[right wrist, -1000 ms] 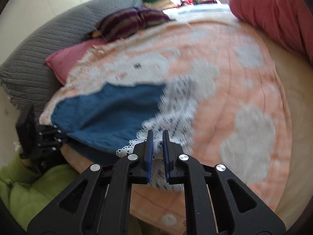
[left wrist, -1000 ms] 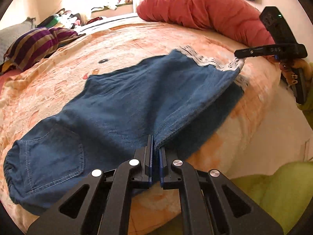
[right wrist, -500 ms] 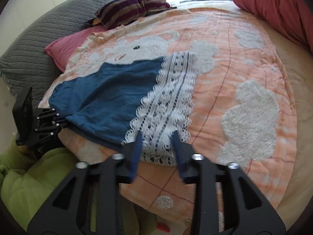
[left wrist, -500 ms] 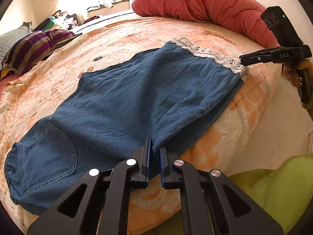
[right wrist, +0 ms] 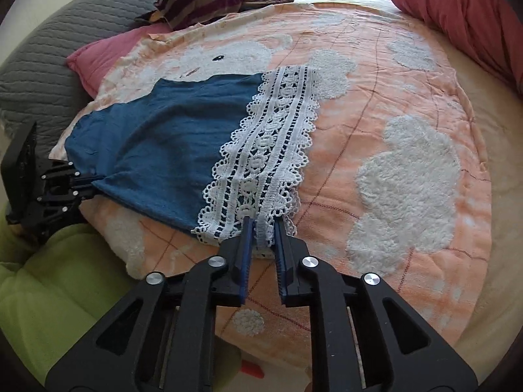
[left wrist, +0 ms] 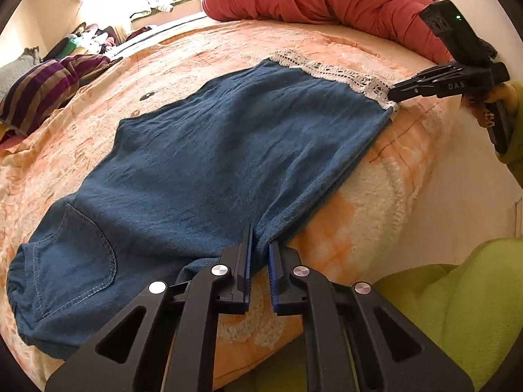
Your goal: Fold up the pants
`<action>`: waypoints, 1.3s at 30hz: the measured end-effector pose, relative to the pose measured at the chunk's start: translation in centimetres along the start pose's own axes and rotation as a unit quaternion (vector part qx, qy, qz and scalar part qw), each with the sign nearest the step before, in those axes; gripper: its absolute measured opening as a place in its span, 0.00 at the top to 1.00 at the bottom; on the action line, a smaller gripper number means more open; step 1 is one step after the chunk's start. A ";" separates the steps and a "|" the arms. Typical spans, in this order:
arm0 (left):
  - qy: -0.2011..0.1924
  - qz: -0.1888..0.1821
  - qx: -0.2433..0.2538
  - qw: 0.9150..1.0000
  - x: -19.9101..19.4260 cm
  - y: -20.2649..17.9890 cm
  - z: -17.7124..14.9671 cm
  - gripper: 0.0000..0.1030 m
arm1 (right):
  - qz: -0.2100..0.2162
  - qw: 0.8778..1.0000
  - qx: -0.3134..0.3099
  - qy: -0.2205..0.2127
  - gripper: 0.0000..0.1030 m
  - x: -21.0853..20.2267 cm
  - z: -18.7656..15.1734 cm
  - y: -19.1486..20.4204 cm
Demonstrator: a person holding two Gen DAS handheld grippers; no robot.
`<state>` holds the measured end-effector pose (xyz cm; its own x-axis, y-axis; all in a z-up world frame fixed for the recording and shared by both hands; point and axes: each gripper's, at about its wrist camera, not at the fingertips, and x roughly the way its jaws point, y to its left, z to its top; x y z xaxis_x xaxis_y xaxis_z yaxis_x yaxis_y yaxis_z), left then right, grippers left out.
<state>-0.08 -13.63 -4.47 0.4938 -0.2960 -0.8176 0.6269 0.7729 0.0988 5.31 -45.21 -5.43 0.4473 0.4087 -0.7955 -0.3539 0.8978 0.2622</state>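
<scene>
The blue pants lay flat along the near edge of the orange blanket on the bed. The left gripper had its jaws just opening, narrow, with the fabric edge between them. The right gripper had its jaws just closing on the white lace hem, near the blanket's edge.

Each black hand-held gripper has blue-lined fingers, silver round screws and triangular cut-outs; the person wears lime-green quilted clothing.
</scene>
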 end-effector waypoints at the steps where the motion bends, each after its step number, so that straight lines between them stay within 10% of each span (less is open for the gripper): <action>1: -0.003 -0.009 -0.004 1.000 -0.3 0.2 -0.1 0.80 | -0.010 1.000 0.002 -0.001 0.80 -0.4 0.2 -0.1; 11: -0.087 0.048 -0.129 0.987 -7.2 6.5 -1.4 0.37 | 0.036 0.992 -0.101 -0.060 0.68 -1.2 3.1 5.8; 16: -0.065 0.218 -0.298 0.927 -9.6 14.6 -5.0 0.11 | 0.049 0.993 -0.108 -0.030 0.65 1.9 3.9 6.9; 21: -0.029 0.237 -0.368 0.899 -8.5 18.3 -7.4 0.08 | 0.048 0.994 -0.094 -0.018 0.60 2.8 3.4 6.4; 23: -0.022 0.197 -0.391 0.899 -7.2 19.0 -8.1 0.10 | 0.047 0.995 -0.089 -0.013 0.58 3.1 3.2 6.2; 25: -0.023 0.158 -0.395 0.905 -5.9 18.8 -8.2 0.60 | 0.049 0.995 -0.087 -0.008 0.56 3.5 3.0 6.3; 29: -0.017 0.190 -0.350 0.917 -5.9 18.0 -7.8 0.60 | 0.047 0.995 -0.089 0.001 0.54 3.7 2.7 6.3; 39: -0.015 0.180 -0.376 0.909 -7.4 19.8 -9.9 0.54 | 0.053 0.995 -0.082 0.006 0.48 4.0 2.1 5.8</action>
<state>2.70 9.42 -2.07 0.6080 0.0458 -0.7926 -0.1614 0.9846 -0.0670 6.80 -37.97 -5.96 0.3899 0.4974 -0.7750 -0.5285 0.8100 0.2540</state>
